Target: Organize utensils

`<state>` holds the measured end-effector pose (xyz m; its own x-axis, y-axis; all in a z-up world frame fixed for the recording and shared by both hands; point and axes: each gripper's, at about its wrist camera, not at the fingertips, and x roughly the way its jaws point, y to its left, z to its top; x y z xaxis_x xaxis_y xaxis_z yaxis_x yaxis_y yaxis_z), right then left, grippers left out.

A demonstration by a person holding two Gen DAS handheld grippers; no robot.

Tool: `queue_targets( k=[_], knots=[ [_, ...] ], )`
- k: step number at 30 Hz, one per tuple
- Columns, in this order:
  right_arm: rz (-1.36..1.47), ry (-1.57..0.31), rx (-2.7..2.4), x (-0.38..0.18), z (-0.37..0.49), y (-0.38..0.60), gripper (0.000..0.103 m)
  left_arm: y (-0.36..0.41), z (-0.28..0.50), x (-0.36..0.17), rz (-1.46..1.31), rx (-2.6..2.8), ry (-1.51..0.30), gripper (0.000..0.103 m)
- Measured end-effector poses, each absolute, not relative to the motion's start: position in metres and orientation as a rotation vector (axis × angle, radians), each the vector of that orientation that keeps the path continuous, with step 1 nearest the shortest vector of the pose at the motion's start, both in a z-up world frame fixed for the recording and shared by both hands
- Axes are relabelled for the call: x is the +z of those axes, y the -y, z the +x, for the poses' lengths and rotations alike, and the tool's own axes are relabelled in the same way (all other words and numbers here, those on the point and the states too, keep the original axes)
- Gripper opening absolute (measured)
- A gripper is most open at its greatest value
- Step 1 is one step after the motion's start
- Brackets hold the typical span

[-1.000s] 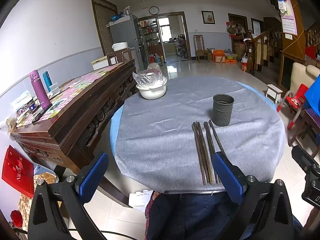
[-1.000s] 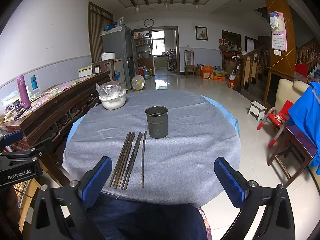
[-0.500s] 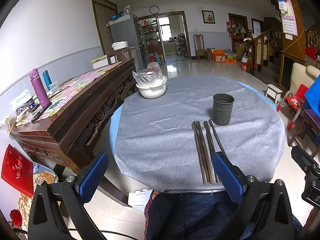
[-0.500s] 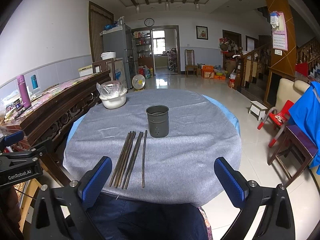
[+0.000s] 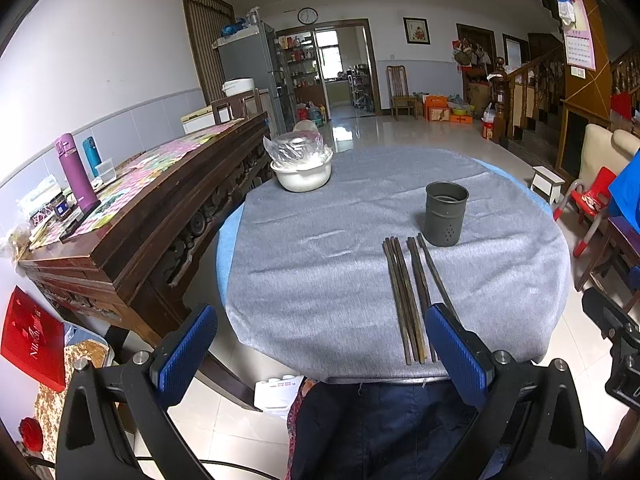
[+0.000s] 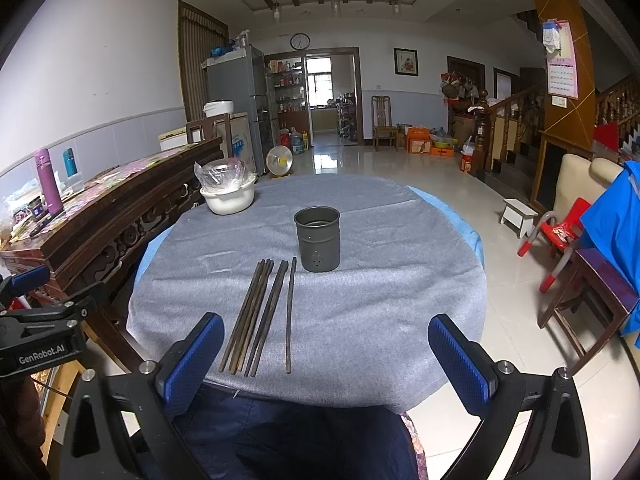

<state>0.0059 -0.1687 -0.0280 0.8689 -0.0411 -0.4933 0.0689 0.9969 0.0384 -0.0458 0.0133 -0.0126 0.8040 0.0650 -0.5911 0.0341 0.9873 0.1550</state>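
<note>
I hold both grippers, left [image 5: 320, 350] and right [image 6: 326, 358], fingers wide and empty; chopsticks [image 6: 260, 314] lie at 7 o'clock of the cup [image 6: 318, 238].

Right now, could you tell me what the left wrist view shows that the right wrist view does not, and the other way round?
Only the left wrist view shows the red sign leaning on the floor by the sideboard. Only the right wrist view shows the small fan standing on the floor beyond the table, and the left tool's body at its left edge. Both show the chopsticks lying on the grey tablecloth, the empty holder cup, the covered white bowl, and each view's own open tool.
</note>
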Motion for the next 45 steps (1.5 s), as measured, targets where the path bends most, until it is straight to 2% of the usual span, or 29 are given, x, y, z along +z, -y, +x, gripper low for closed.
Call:
queue_targets(
  k=[6, 10, 16, 19, 20, 21, 22, 24, 25, 27, 32, 34, 45],
  knots=[
    [0.098, -0.635, -0.046, -0.028, 0.028, 0.176, 0.103, -0.013, -0.031, -0.02, 0.159, 0.015, -0.672, 0.103],
    [0.076, -0.627, -0.03, -0.028, 0.055, 0.183, 0.103, -0.018, -0.011, -0.027, 0.13, 0.011, -0.718, 0.103],
    [0.22, -0.617, 0.099, -0.035, 0.109, 0.196, 0.103, -0.031, 0.043, -0.053, 0.033, -0.06, -0.882, 0.103],
    [0.209, -0.708, 0.138, -0.055, 0.146, 0.2, 0.101, -0.033, 0.074, -0.072, -0.011, -0.094, -0.96, 0.103],
    [0.2, -0.737, 0.143, -0.062, 0.156, 0.2, 0.091, -0.032, 0.082, -0.077, -0.018, -0.097, -0.979, 0.103],
    [0.212, -0.752, 0.158, -0.066, 0.165, 0.197, 0.076, -0.032, 0.091, -0.083, -0.026, -0.102, -0.996, 0.103],
    [0.243, -0.768, 0.196, -0.069, 0.177, 0.193, 0.069, -0.031, 0.101, -0.09, -0.035, -0.112, -1.019, 0.103],
    [0.232, -0.829, 0.209, -0.081, 0.193, 0.189, 0.042, -0.029, 0.118, -0.1, -0.049, -0.122, -1.061, 0.1],
    [0.222, -0.879, 0.215, -0.091, 0.206, 0.186, 0.039, -0.028, 0.126, -0.104, -0.059, -0.132, -1.079, 0.097],
    [0.226, -0.914, 0.233, -0.101, 0.22, 0.183, 0.039, -0.024, 0.14, -0.112, -0.068, -0.153, -1.111, 0.09],
    [0.23, -0.938, 0.242, -0.114, 0.25, 0.176, 0.038, -0.019, 0.175, -0.13, -0.109, -0.21, -1.181, 0.063],
    [0.236, -0.942, 0.237, -0.117, 0.257, 0.177, 0.038, -0.016, 0.186, -0.137, -0.127, -0.223, -1.206, 0.058],
    [0.298, -0.964, 0.225, -0.147, 0.264, 0.187, 0.038, 0.0, 0.214, -0.155, -0.129, -0.218, -1.234, 0.058]
  ],
)
